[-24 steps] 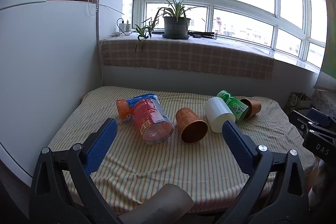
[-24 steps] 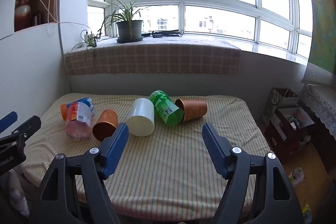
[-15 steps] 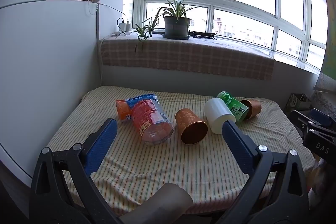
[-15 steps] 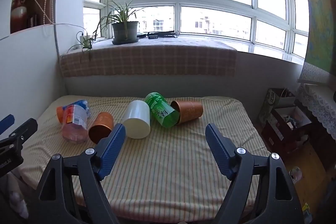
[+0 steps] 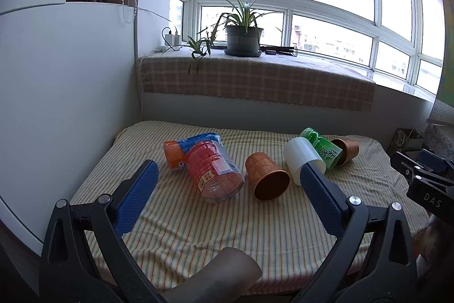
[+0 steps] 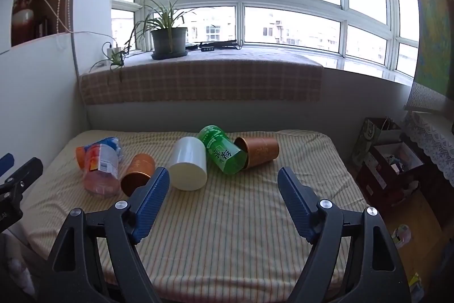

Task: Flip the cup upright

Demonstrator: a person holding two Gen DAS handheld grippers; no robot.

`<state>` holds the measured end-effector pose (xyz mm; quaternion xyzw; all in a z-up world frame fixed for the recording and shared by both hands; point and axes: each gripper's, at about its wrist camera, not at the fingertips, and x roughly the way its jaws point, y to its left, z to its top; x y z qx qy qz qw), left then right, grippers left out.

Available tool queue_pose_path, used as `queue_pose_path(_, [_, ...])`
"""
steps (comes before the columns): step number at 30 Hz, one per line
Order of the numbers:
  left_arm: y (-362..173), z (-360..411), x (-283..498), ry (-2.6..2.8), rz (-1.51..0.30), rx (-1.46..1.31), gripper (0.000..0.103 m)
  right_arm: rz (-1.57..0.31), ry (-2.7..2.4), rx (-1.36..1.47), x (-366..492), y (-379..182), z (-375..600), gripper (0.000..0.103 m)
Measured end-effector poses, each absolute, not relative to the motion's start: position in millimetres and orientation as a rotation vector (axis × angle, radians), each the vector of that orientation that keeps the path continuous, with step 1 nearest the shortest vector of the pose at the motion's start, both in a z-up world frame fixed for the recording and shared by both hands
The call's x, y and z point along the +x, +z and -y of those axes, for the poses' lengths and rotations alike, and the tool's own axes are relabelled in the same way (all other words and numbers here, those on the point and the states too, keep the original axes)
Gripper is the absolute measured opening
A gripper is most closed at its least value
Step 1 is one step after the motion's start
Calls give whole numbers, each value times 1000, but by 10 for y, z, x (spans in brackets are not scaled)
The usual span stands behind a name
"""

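Several cups lie on their sides on a striped tablecloth point(image 5: 198, 223). A copper cup point(image 5: 265, 176) lies mid-table with its mouth toward me; it also shows in the right wrist view point(image 6: 138, 173). A white cup point(image 5: 300, 159) point(image 6: 188, 166), a green cup point(image 5: 322, 146) point(image 6: 224, 151) and a second copper cup point(image 5: 347, 151) point(image 6: 259, 151) lie to its right. A clear red-labelled cup point(image 5: 212, 169) and an orange-blue one point(image 5: 184, 151) lie left. My left gripper point(image 5: 227, 175) is open and empty, short of the cups. My right gripper point(image 6: 224, 181) is open and empty, in front of the white and green cups.
A white cabinet wall point(image 5: 56, 104) borders the table's left side. A checked-cloth window sill point(image 5: 255, 81) with a potted plant point(image 5: 242, 39) runs behind. Boxes and bags point(image 6: 388, 155) stand on the floor to the right. A grey tube point(image 5: 215, 277) shows at the near edge.
The right gripper's view has shifted slightly, with the cups sitting a little higher and to the left in frame. The left gripper and the cups have not moved.
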<state>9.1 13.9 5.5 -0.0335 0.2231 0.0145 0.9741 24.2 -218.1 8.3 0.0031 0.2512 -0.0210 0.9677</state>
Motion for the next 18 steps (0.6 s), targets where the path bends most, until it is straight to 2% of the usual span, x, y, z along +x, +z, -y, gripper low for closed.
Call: queue_pose_path(18, [72,-60,85,12,-457,-70,102,-510,-54,-1,239,81,2211,79])
